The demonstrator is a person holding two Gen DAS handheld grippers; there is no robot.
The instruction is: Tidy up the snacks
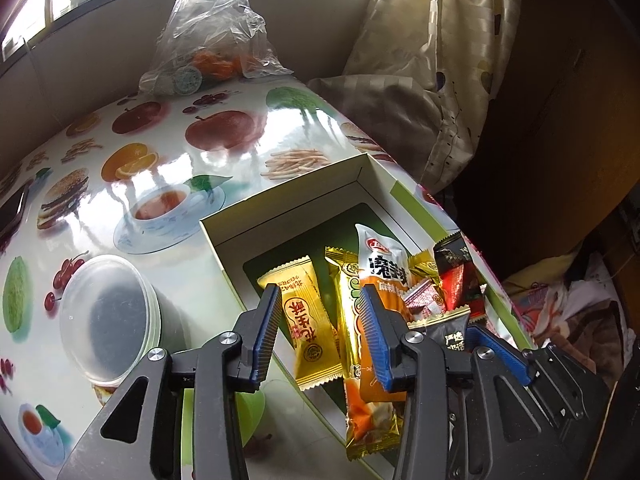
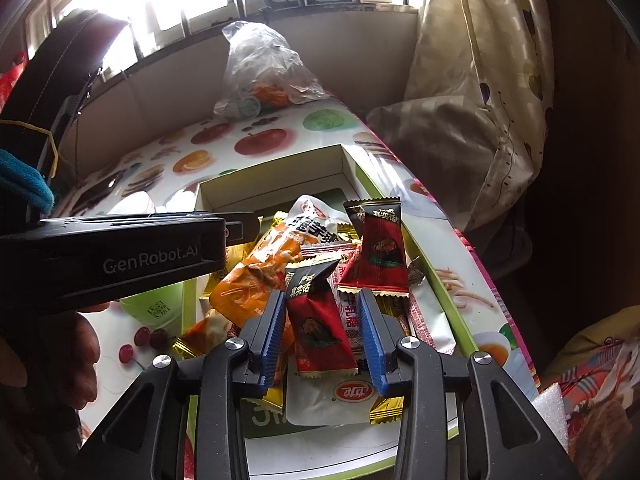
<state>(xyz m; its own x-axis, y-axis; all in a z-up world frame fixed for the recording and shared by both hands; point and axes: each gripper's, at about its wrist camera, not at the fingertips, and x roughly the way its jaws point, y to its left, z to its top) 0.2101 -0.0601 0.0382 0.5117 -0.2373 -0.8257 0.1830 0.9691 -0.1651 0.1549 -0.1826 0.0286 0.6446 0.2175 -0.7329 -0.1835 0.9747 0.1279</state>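
Note:
An open white box with a green floor holds several snack packets. My left gripper hangs over its near left part, open. A yellow packet and a gold one lie between the blue pads, which do not press them. An orange-and-white packet lies just right of them. My right gripper is open over the box, with a red-and-black packet loose between its fingers. A second red-and-black packet lies beyond. The left gripper's black body crosses the right wrist view.
The box sits on a glossy fruit-print table. A clear plastic bag with orange fruit stands at the far edge. Clear plastic lids are stacked left of the box. A dark phone lies far left. Bedding is piled to the right.

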